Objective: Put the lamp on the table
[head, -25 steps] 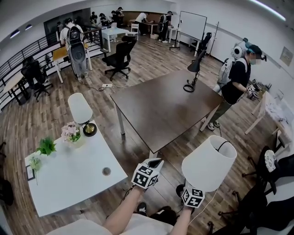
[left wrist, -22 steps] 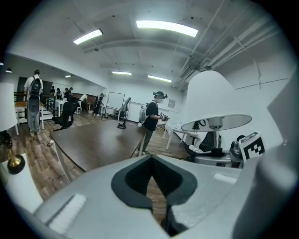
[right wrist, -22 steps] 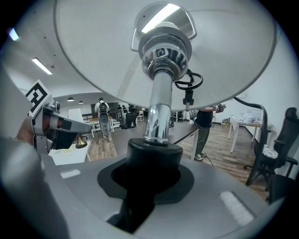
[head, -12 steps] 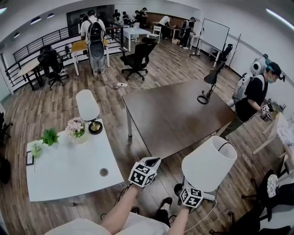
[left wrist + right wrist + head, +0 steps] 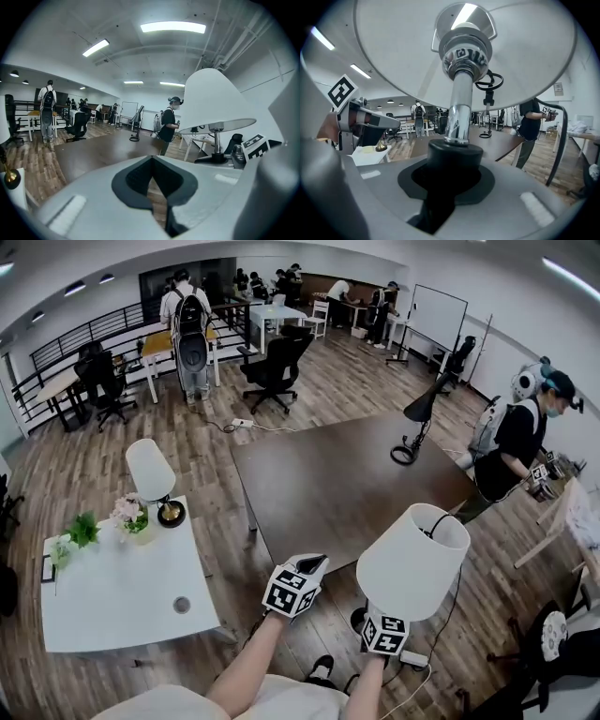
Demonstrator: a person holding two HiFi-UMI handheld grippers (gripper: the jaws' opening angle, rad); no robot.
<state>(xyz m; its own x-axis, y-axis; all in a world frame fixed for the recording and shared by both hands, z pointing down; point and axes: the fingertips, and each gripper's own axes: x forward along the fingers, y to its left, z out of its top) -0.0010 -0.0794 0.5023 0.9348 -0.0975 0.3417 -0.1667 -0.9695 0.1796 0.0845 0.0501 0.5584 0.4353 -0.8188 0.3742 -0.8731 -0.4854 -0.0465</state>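
Open office, wood floor. Dark table [image 5: 347,484] stands ahead of me, its top bare except for a black desk lamp [image 5: 415,418] at the far corner.

1. Lamp [image 5: 412,563]: white shade, chrome stem. It is upright in the air over the floor, just short of the dark table's near edge.
2. Right gripper [image 5: 449,176]: mine, jaws clamped on the black collar at the foot of the lamp's stem.
3. Left gripper [image 5: 153,183]: mine, jaws pressed together with nothing between them. It is beside the lamp and apart from it.
4. White table [image 5: 112,606]: to my left, bearing a second lamp [image 5: 148,470] and flowers [image 5: 127,514].

Status, as I judge it: the lamp is gripped and near the dark table, but not yet over it. Carrying it across the edge, setting it down and letting go remain.
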